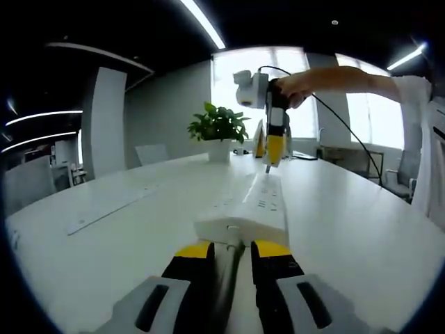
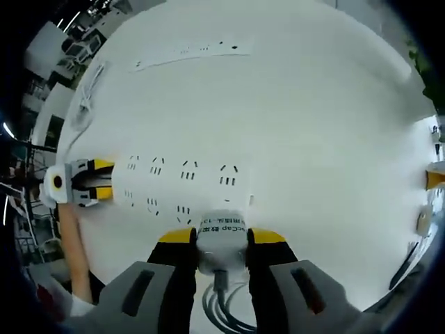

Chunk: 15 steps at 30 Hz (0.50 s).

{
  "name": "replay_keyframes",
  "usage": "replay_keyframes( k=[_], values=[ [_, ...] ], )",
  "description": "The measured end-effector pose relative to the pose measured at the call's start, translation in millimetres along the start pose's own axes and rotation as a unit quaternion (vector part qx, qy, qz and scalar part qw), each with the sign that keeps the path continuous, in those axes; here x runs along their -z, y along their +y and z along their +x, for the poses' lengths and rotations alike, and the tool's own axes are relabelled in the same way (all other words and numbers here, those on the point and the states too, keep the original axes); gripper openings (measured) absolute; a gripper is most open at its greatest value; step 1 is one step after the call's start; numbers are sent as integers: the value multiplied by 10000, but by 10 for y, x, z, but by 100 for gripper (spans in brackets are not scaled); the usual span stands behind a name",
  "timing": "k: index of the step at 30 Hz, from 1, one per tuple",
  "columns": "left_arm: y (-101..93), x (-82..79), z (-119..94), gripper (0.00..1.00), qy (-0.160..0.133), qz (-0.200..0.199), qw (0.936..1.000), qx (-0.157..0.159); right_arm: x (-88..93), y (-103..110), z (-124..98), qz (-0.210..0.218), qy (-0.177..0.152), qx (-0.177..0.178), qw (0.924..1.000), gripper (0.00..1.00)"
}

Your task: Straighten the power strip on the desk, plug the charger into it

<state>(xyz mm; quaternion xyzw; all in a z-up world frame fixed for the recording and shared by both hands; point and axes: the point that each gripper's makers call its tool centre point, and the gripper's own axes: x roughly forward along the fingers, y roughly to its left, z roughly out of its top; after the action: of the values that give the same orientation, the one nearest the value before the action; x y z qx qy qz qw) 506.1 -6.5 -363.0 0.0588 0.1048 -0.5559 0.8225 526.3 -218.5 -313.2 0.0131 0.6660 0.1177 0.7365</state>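
The long white plastic power strip lies flat on the white desk. The left tongs are clamped on its near end. The right tongs grip the white boxy charger, held just above the strip's sockets, its cable trailing below.

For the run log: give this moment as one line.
left tool: braces power strip end | right tool: shut on charger, lowered onto strip sockets | surface: white desk | plug seated: cannot tell
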Motion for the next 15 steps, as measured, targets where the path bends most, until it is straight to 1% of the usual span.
replay_keyframes(
  k=[1,2,3,4,5,6,8,9,10,11,12,15],
  values=[
    [-2,0,0,24,0,1,10000,0,113,14,35,73,110,-63,9999,27],
    [-2,-1,0,24,-2,5,10000,-2,160,15,43,111,172,-70,9998,27],
    [0,-2,0,24,-2,5,10000,-4,213,41,51,69,-87,-65,9999,27],
    [1,-1,1,24,0,5,10000,-5,223,40,51,70,-86,-71,9999,27],
    [5,-2,1,24,-1,7,10000,-7,287,47,69,88,-87,-42,9999,27],
    [4,-3,2,24,-1,14,10000,-14,358,83,96,123,-79,-84,9999,27],
    [2,-4,4,24,1,15,10000,-18,411,115,162,37,-94,-10,9999,27],
    [2,-4,4,24,1,14,10000,-19,373,98,139,210,12,91,9997,27],
    [3,-4,5,24,4,10,10000,-18,317,95,120,-202,-133,63,9997,27],
    [4,-5,5,24,4,11,10000,-17,328,116,117,-67,-140,55,9999,27],
    [4,-5,6,24,5,6,10000,-16,340,123,129,-40,-126,66,9999,27],
    [7,-5,8,24,8,-7,10000,-8,277,116,105,-79,-143,115,9998,27]
  ],
)
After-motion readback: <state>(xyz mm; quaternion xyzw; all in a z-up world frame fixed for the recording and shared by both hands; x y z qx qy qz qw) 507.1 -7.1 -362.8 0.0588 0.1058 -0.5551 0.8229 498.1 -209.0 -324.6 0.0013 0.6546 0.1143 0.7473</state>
